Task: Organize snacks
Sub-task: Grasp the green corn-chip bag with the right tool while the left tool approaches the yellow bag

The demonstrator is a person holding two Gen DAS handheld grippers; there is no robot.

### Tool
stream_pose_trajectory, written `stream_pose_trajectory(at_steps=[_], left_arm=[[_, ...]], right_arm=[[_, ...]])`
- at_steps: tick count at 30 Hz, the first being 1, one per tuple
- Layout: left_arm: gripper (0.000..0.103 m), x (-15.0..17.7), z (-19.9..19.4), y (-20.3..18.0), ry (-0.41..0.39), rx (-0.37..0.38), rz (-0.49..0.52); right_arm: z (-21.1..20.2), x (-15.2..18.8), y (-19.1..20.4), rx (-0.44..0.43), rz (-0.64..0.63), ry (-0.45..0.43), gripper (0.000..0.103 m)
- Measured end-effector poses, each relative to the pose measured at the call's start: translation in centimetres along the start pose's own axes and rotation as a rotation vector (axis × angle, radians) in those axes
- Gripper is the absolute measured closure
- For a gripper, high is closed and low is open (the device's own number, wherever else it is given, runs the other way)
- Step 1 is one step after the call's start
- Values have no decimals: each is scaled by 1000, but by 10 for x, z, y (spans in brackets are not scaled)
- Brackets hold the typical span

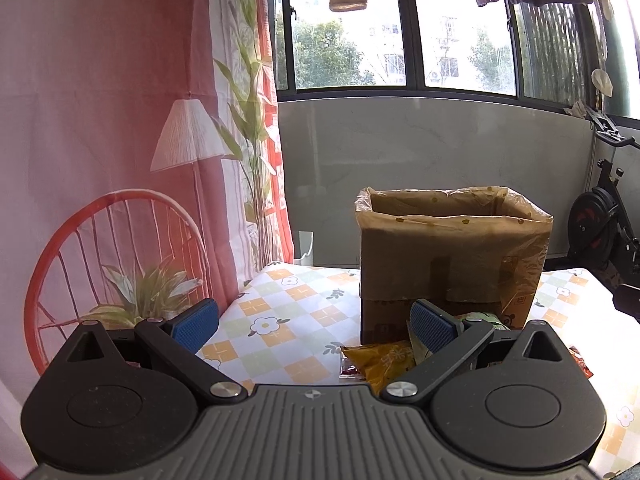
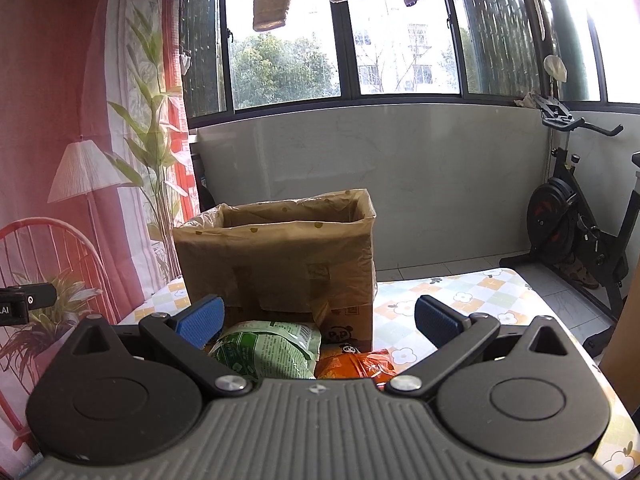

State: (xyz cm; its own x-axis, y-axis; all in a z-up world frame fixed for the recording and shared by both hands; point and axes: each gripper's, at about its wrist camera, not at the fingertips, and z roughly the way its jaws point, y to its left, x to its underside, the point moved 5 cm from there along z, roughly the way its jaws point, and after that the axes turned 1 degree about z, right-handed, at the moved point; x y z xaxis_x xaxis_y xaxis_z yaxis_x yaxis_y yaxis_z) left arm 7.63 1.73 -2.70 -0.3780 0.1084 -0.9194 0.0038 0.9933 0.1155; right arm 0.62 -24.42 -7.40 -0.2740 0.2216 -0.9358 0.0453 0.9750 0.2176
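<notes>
Crinkly green snack bag [image 2: 266, 350] and glossy orange packet [image 2: 356, 364] are lying at lower centre before the plastic-lined cardboard box [image 2: 280, 256]; both the left hand-held gripper [image 1: 314, 320] and the right hand-held gripper [image 2: 318, 318] are gaping wide, empty.

The letters ".AI" are made out in white on a black device [image 2: 24, 304] at the left edge of the right wrist view. On the yellow snack packet [image 1: 380, 364], pale characters are seen but cannot be read. Print and a barcode are carried on the green snack bag [image 2: 268, 350], too blurred to read. A small red stamp and a panda drawing are shown low on the cardboard box [image 2: 348, 320]; the stamp's wording cannot be read.
</notes>
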Motion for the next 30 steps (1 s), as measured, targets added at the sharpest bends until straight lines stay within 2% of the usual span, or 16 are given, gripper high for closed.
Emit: stream_pose_trajectory(at_steps=[4,8,10,12,15,21,25,30], left_arm=[[0,8,18,3,19,28,-23],[0,19,32,4,37,18,-6],[0,22,37,2,48,5,4],[0,26,43,2,70,7,-3],[0,33,53,4,95,48,-40],[1,48,65,4,120,23,-32],[1,60,72,5,144,34,-60],[6,70,79,3,155,4,-21]], right_arm=[[22,19,1,-3,-31,23,0],[39,41,5,-60,-43,106,0],[47,52,5,-55,-49,157,0],[53,62,5,-56,-35,202,0],[60,76,1,-15,-2,262,0],[78,100,-1,-9,92,392,0],[93,109,7,-1,117,441,0],[110,116,10,30,164,483,0]])
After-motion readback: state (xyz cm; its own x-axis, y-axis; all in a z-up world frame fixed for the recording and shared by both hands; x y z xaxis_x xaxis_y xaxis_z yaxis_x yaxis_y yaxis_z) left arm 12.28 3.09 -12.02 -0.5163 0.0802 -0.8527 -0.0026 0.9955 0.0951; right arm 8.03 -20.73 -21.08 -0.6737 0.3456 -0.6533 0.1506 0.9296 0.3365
